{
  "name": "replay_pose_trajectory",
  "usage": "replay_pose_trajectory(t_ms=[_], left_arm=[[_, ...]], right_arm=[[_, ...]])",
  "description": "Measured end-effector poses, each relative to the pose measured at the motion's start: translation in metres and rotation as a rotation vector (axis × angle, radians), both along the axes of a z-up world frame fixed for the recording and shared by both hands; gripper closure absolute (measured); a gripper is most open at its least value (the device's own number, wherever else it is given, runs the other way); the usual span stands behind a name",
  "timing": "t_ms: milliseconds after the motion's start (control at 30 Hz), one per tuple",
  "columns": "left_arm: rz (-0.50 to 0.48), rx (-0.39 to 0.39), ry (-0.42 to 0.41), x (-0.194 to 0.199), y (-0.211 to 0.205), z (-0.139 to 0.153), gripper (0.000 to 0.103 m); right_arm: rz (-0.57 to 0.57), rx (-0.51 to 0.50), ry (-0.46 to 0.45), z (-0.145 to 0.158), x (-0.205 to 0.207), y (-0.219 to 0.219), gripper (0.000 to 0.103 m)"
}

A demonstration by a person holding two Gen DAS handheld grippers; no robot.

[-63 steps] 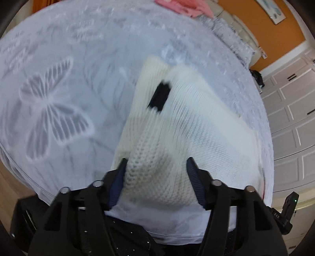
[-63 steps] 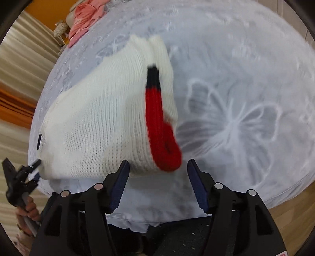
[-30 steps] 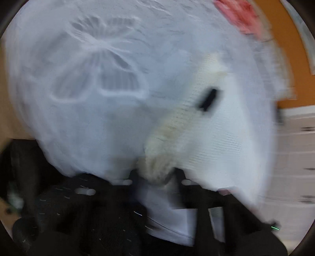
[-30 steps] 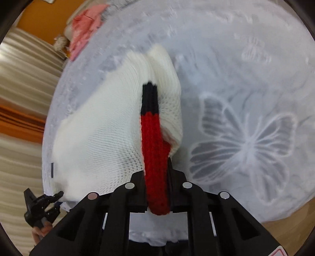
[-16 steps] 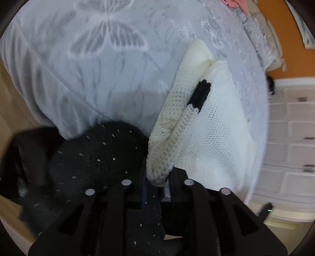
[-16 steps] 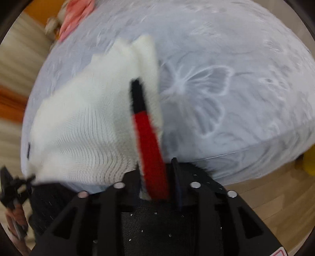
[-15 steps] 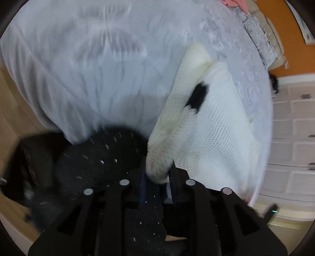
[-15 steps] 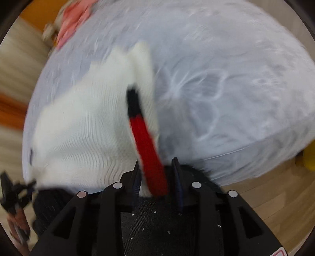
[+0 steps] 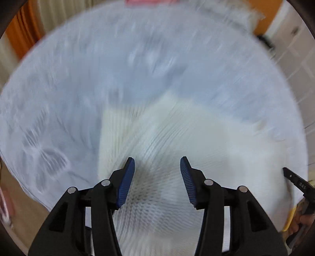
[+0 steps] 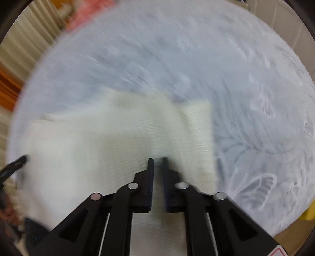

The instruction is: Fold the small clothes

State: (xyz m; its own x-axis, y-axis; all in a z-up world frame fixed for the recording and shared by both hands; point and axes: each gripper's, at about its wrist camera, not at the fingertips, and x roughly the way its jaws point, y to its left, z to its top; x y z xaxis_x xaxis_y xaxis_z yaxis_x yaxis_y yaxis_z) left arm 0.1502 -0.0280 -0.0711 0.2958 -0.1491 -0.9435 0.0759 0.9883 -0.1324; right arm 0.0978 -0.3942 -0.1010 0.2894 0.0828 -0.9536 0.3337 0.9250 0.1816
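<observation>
Now the cream knit garment [image 9: 167,137] lies flat on the pale butterfly-print bedspread [image 9: 137,59], folded into a rough rectangle; both views are blurred, so fine detail is lost. Directly over the knit, the left claw [image 9: 157,177] has its 2 blue-padded fingers [image 9: 126,179] apart and opening, with nothing pinched between them; the right claw [image 10: 157,177] points down at the same garment [image 10: 122,128] with its fingers drawn together, and no cloth seems caught in the narrow slit, though blur makes that uncertain. A pink garment [image 10: 88,9] sits well away at the far edge. Judging from here, the loose knit could snag on a pad as a claw lifts off, dragging a layer and undoing the fold; the soft bedspread may also bunch beneath.
</observation>
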Motion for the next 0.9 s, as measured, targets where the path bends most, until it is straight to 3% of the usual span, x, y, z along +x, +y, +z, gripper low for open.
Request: replay_pose_trajectory(t_ms=[67,100,200,233,300,333,367,433,500,567,633,700,900], left_arm=[[-0.002,-0.006,-0.023,-0.002,0.004,-0.007,0.054],[-0.021,0.001,-0.031,-0.003,0.003,-0.004,0.054],[-0.039,0.022,-0.033,-0.005,-0.001,-0.003,0.052],[-0.038,0.029,-0.034,-0.005,-0.005,-0.004,0.051],[-0.037,0.052,-0.037,-0.008,-0.008,-0.007,0.05],[-0.043,0.066,-0.041,-0.005,-0.013,-0.01,0.049],[-0.051,0.087,-0.045,-0.005,-0.015,-0.009,0.049],[-0.063,0.102,-0.05,-0.007,-0.017,-0.006,0.049],[-0.068,0.094,-0.051,-0.01,-0.013,-0.002,0.049],[-0.072,0.093,-0.052,-0.015,-0.012,0.001,0.049],[-0.089,0.108,-0.063,-0.022,-0.015,0.004,0.049],[-0.108,0.133,-0.074,-0.028,-0.02,0.007,0.049],[-0.111,0.136,-0.086,-0.032,-0.025,0.015,0.042]], right_arm=[[-0.081,0.084,-0.027,0.007,-0.002,-0.017,0.103],[-0.108,0.066,-0.032,0.018,-0.003,-0.018,0.1],[-0.038,0.033,-0.081,0.037,-0.005,-0.001,0.092],[-0.006,0.015,-0.076,0.033,-0.002,0.005,0.092],[0.016,-0.075,0.012,0.004,0.005,0.004,0.102],[-0.009,-0.043,-0.005,-0.001,0.005,-0.002,0.102],[-0.066,0.003,-0.023,0.007,0.003,-0.009,0.101],[-0.1,0.002,-0.061,0.027,-0.007,-0.01,0.097],[-0.092,-0.021,-0.123,0.049,-0.022,0.0,0.093],[-0.073,-0.056,-0.128,0.055,-0.038,0.008,0.093],[-0.057,-0.112,-0.112,0.051,-0.047,0.009,0.087],[-0.065,-0.145,-0.093,0.044,-0.046,0.005,0.065],[-0.056,-0.04,-0.096,0.036,-0.013,-0.005,0.061]])
